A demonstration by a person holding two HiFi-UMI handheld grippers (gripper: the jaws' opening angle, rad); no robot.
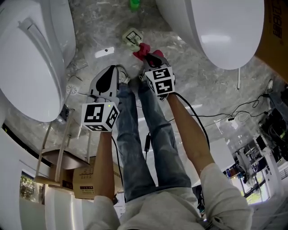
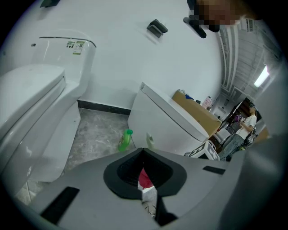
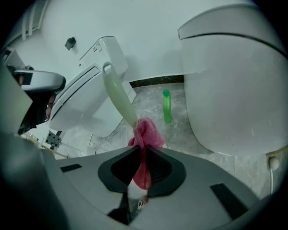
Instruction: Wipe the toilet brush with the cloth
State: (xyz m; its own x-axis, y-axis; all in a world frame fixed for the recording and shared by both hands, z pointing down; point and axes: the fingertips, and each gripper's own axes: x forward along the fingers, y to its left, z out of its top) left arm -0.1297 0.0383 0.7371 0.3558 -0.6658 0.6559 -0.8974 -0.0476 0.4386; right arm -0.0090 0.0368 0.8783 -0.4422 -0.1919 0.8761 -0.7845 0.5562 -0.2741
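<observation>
**HEAD VIEW.** Left claw [image 1: 116, 72] sits beside the right claw [image 1: 150, 57], and the two are apart. The pink cloth [image 1: 142, 50] is bunched at the right claw's tips. One toilet [image 1: 31, 67] is off the left claw's outer side and a second toilet [image 1: 225, 31] is off the right claw's. A green bottle [image 1: 134, 4] is well ahead of both.

**LEFT GRIPPER VIEW.** Left claw is clenched with its tips meeting, and nothing shows pinched there. A red scrap of cloth shows through the hollow behind the tips.

**RIGHT GRIPPER VIEW.** Right claw is clamped on the cloth, which fills the jaws and bulges past the tips. The pale green brush [image 3: 118, 96] emerges handle-first from that bulge and runs ahead and to the left, with its far end free in the air. Whether the handle reaches between the jaws cannot be told.

**HAZARDS (judged).**
- The brush seems to be held only through soft cloth, with no second grip, so a wiping stroke could pull it out and drop it.
- The long free handle could swing and strike the toilet ahead and to the left.
- The cloth is wadded, so it may rub one spot only.
</observation>
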